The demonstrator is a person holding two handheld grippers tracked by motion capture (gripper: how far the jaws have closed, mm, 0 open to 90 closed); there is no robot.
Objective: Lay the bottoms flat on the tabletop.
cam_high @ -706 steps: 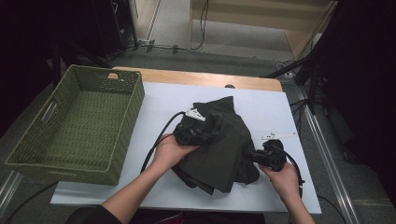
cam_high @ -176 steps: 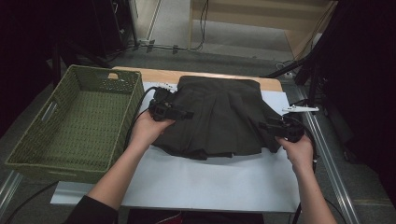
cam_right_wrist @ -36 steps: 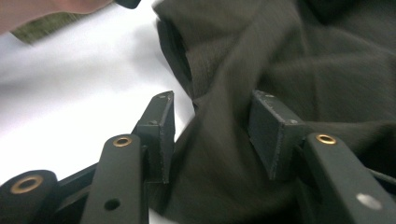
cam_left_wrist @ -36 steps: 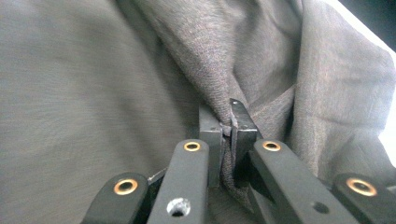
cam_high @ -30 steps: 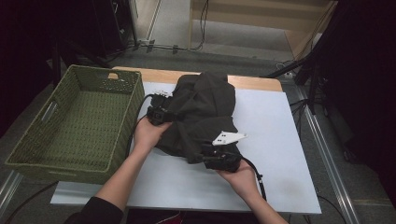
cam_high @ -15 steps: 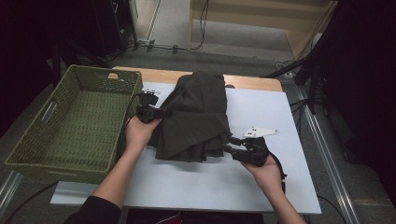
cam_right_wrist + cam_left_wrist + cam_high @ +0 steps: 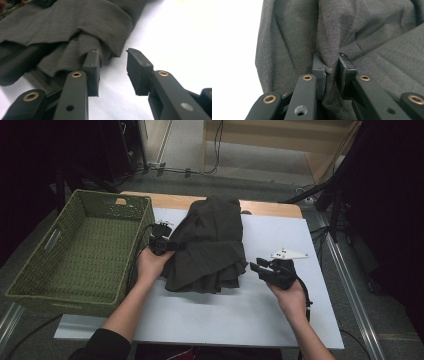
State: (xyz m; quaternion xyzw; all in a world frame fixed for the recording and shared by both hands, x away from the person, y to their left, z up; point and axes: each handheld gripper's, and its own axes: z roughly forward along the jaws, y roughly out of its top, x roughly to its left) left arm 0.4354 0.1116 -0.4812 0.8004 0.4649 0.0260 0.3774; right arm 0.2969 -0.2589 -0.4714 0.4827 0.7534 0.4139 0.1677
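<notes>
High view: the right gripper (image 7: 261,268) has just let go and pulled back, jaws apart, the folded dark garment (image 7: 210,245) lying just off its tips. Left gripper (image 7: 329,72) stays pinched on the cloth's edge. Fold's done; basket (image 7: 30,287) likely next.

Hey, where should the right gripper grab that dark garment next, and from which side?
Probably the layered bottom-right corner of the dark garment, from the right along the table. In the right gripper view those folded edges lie stacked just ahead of the open right gripper, thick enough to pinch together. The left gripper already clamps the far side.
</notes>
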